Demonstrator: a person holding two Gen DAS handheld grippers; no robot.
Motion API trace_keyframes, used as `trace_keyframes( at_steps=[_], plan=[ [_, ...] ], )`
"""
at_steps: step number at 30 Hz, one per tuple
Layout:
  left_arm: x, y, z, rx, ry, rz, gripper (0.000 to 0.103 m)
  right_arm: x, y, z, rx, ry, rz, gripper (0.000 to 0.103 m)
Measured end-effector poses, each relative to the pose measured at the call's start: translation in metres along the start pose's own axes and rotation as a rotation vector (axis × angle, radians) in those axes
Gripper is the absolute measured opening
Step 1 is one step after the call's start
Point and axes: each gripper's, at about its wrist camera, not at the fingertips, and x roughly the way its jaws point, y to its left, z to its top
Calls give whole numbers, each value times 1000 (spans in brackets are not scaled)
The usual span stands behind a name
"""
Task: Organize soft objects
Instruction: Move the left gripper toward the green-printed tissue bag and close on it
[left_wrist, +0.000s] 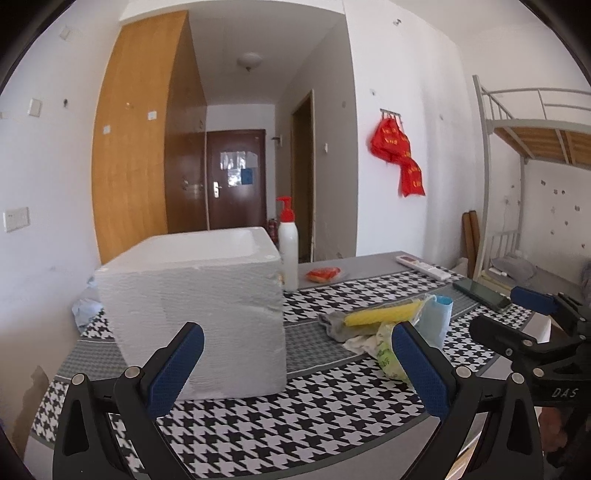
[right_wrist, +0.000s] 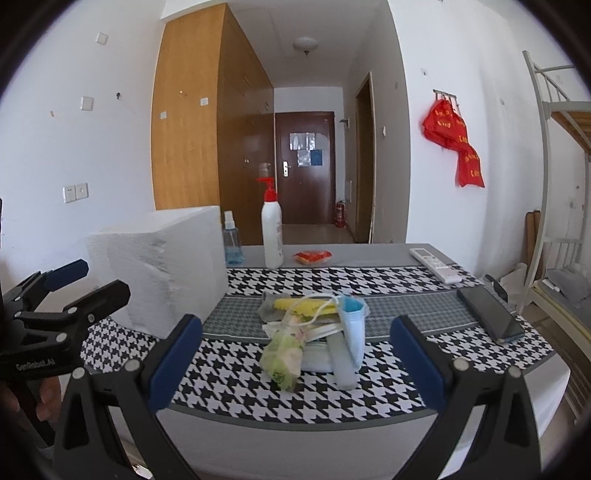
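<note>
A pile of soft objects (right_wrist: 314, 332) lies on the houndstooth table cloth: a yellow cloth (right_wrist: 306, 307), a green floral bag (right_wrist: 284, 354), a light blue mask (right_wrist: 352, 325) and a grey sock. The pile also shows in the left wrist view (left_wrist: 384, 325). A white foam box (left_wrist: 192, 310) with an open top stands to its left, also seen in the right wrist view (right_wrist: 159, 273). My left gripper (left_wrist: 295, 369) is open and empty, close in front of the box. My right gripper (right_wrist: 295, 365) is open and empty, just before the pile.
A white pump bottle (right_wrist: 272, 229), a blue spray bottle (right_wrist: 232, 243) and a red packet (right_wrist: 312, 257) stand at the table's back. A remote (right_wrist: 436, 264) and a phone (right_wrist: 489, 314) lie at the right. A bunk bed (left_wrist: 528, 155) stands beyond the right edge.
</note>
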Motion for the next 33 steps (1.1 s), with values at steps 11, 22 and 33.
trace_keyframes(
  at_steps=[11, 22, 33],
  plan=[
    [26, -13, -3, 16, 65, -56, 102, 21, -17, -2, 21, 49, -29, 103],
    [51, -27, -6, 17, 151, -130, 102, 40, -35, -7, 33, 96, -68, 103],
    [70, -44, -10, 36, 205, -183, 102, 51, -47, -9, 41, 124, -99, 103]
  ],
)
